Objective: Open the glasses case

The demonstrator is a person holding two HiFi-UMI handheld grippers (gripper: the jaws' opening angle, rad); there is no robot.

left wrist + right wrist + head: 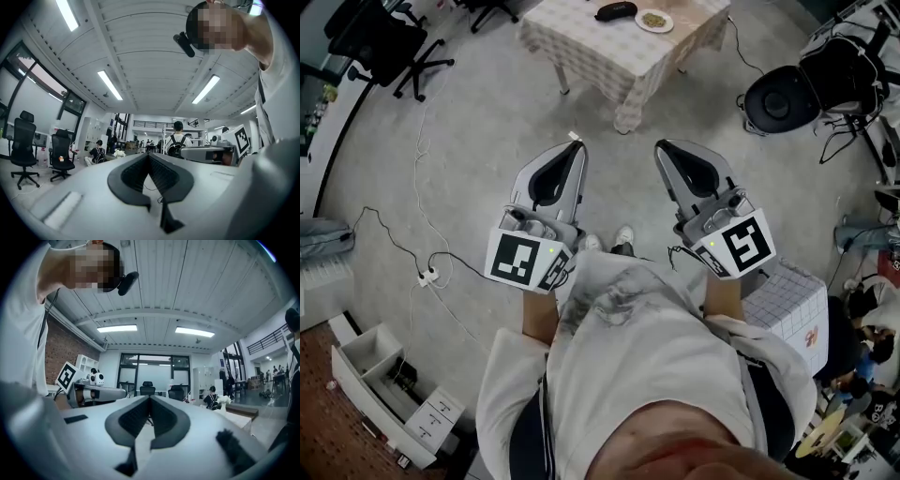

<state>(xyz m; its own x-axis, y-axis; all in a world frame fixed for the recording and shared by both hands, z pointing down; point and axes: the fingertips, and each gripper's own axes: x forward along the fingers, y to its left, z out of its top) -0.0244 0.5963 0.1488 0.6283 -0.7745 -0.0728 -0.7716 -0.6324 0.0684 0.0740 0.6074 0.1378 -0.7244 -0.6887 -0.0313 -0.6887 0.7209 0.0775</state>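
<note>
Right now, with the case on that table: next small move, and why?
Probably walk toward the table: the glasses case lies there beside a plate, well beyond the left tongs and right tongs, both shut and empty.

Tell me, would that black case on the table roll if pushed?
The glasses case looks small and oblong, lying flat, so it would probably slide rather than roll. The tablecloth beneath may drag or bunch. Likely light; its surface is too distant to judge.
</note>
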